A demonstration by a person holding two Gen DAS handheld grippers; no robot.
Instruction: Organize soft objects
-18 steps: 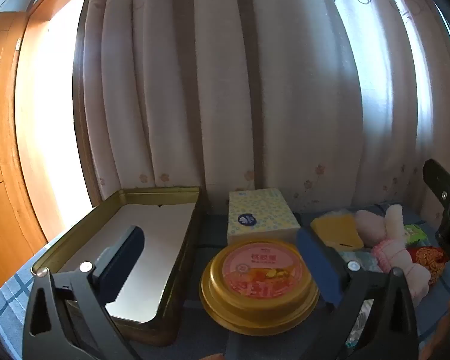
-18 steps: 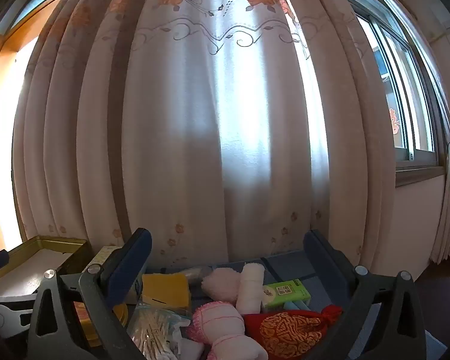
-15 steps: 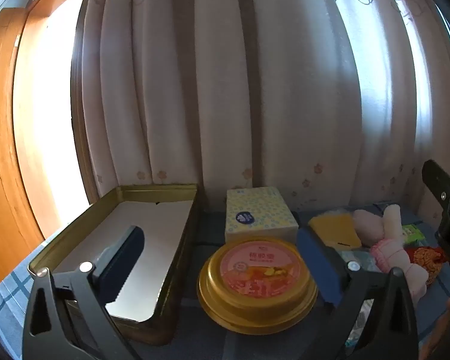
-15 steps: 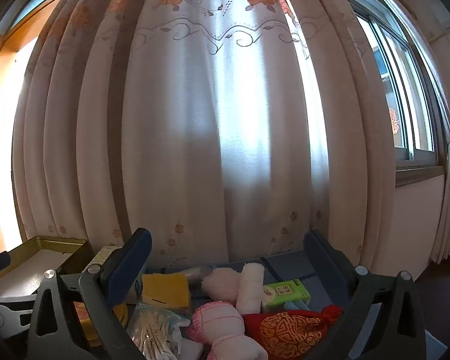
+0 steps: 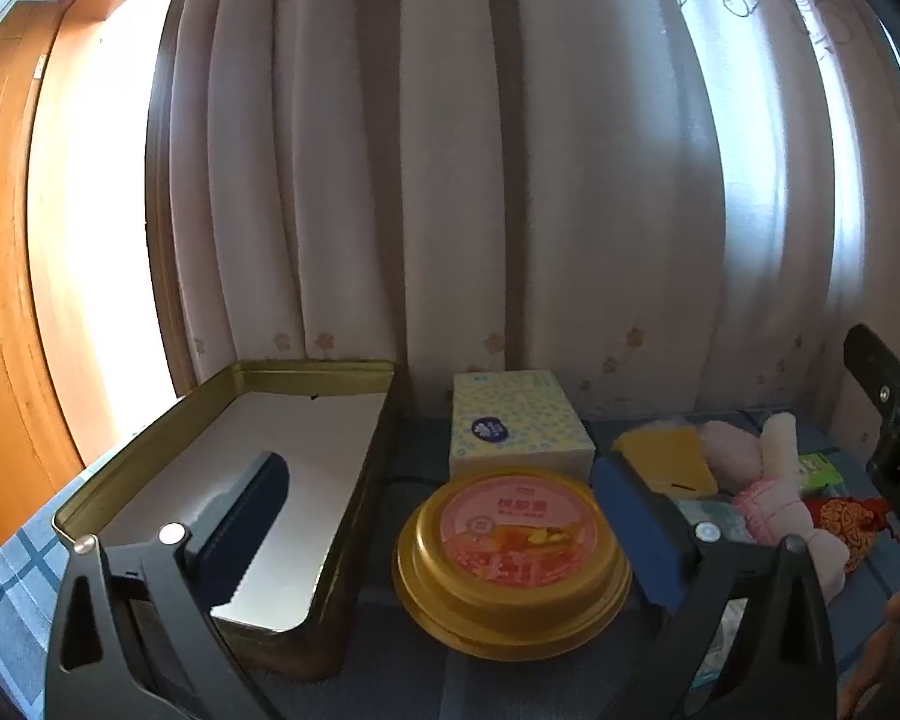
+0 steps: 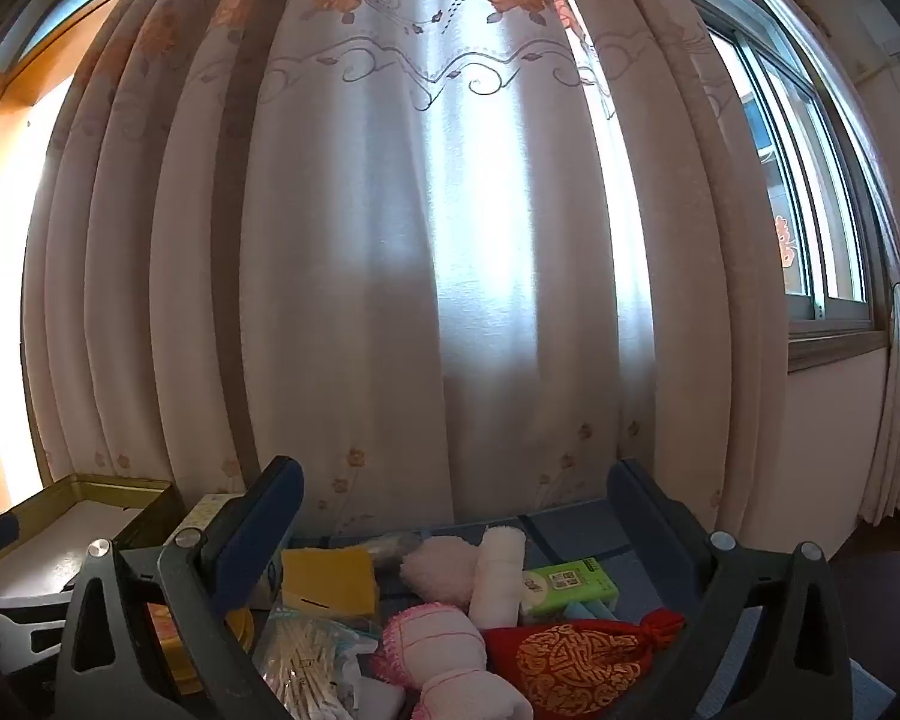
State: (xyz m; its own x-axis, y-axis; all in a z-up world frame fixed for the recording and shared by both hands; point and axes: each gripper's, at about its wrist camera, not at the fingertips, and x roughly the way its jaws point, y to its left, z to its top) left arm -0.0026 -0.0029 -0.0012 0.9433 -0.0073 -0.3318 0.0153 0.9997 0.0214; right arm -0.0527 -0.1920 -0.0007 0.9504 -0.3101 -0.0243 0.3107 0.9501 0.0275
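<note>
On the blue checked table point(image 5: 12, 588), near its left edge, a long gold tin point(image 5: 354, 480) is seen with a white lining inside. Just beside the tin, a round gold tub point(image 5: 510, 552) with a pink lid is set near the front, and a yellow tissue box point(image 5: 516, 420) is placed right behind it, against the curtain point(image 5: 450, 150).

Toward the right edge of the table the soft things are gathered. A yellow sponge point(image 6: 330, 579) is laid by the back, and a pink plush bunny point(image 6: 444, 630) is stretched out next to it. A small green pack point(image 6: 570, 585) is seen behind a red pouch point(image 6: 576, 660) with gold patterns. A clear bag of cotton swabs point(image 6: 306, 666) is laid at the front, touching the bunny.

The left gripper point(image 5: 444, 534) is held over the tin and the tub, with its fingers wide apart and nothing between them. The right gripper point(image 6: 450, 528) is held level over the soft things, its fingers spread wide too, and nothing is gripped.
</note>
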